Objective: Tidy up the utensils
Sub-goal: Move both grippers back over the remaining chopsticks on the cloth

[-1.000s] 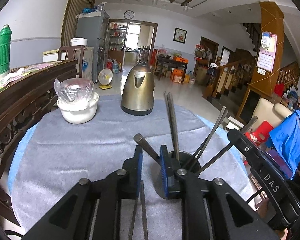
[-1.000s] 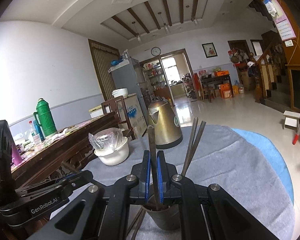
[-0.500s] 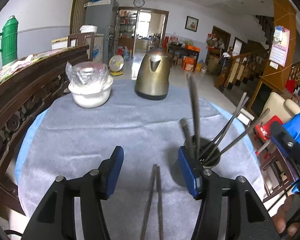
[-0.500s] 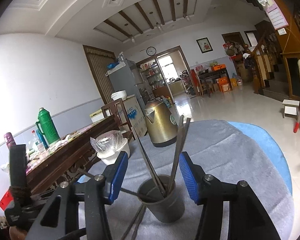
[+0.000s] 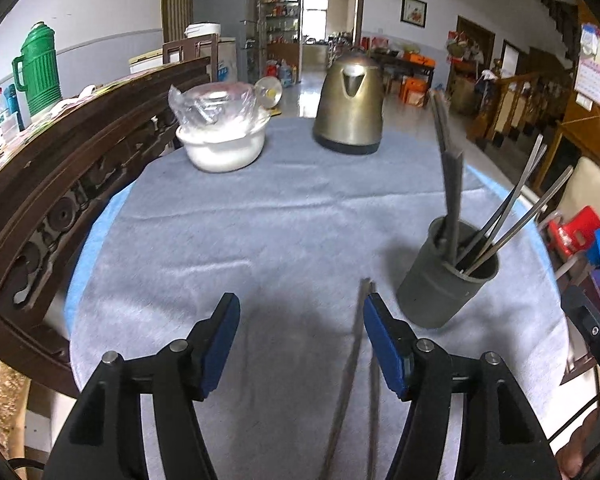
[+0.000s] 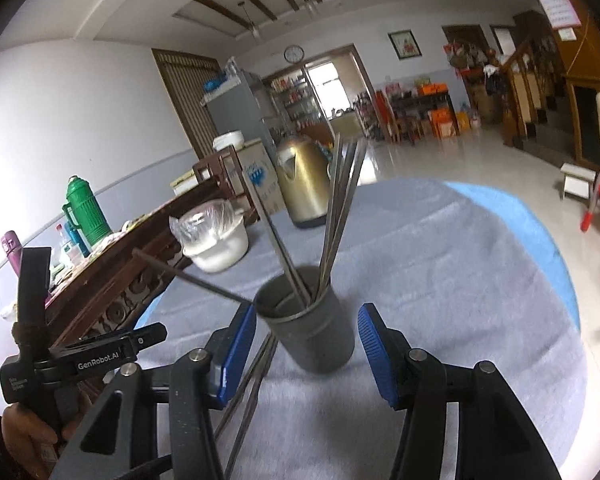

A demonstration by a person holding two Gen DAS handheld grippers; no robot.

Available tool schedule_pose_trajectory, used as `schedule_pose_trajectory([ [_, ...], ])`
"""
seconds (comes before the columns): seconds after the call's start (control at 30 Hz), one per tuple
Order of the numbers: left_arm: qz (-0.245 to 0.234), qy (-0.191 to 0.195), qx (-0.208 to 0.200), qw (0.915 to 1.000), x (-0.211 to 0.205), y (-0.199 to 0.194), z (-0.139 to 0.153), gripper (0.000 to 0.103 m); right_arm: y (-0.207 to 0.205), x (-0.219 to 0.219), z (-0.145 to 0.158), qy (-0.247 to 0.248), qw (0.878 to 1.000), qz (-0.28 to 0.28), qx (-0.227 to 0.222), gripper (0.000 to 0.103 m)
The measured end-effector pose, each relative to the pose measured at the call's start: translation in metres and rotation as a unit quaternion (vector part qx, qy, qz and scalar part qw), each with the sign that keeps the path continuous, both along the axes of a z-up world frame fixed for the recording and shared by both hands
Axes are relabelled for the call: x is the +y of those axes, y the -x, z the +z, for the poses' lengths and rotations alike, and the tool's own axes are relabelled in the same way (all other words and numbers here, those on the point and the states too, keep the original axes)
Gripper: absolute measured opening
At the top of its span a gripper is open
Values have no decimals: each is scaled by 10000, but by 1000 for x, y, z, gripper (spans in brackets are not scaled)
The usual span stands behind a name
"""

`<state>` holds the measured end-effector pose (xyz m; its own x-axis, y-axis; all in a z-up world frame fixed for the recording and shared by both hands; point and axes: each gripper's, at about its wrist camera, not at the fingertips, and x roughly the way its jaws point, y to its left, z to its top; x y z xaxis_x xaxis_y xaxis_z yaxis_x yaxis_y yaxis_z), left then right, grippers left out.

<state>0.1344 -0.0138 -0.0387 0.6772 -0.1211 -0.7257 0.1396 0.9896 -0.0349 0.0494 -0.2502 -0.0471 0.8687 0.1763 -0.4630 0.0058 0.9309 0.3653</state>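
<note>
While the grey cup [image 5: 446,276] props most chopsticks upright, one loose pair [image 5: 358,364] lies flat on the desk [image 5: 228,240]; left hand-held gripper [image 5: 300,344] spread wide above it, right hand-held gripper [image 6: 307,354] spread, straddling the cup.

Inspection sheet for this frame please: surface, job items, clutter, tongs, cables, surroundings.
Surface: round table under a grey cloth, blue edge showing.
Job's things: grey holder cup upright with several chopsticks leaning inside; a loose pair of chopsticks lies flat on the cloth beside it.
Clutter: gold kettle; white bowl with a plastic bag.
Tongs: left tongs open, empty; right tongs open, straddling the cup, not gripping.
Cables: nothing seen.
Surroundings: carved wooden bench, green thermos, staircase.
</note>
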Motion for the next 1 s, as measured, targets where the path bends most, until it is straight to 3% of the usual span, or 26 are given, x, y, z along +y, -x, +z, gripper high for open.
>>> schedule_pose_trajectory([
  [0.43,248,-394,266,9986,17,8,-18,65,-7,37,-20,12,9967,588,564,58],
  [1.0,347,-419,484,9973,27,7,-33,65,-14,67,-42,74,9900,1015,981,58],
])
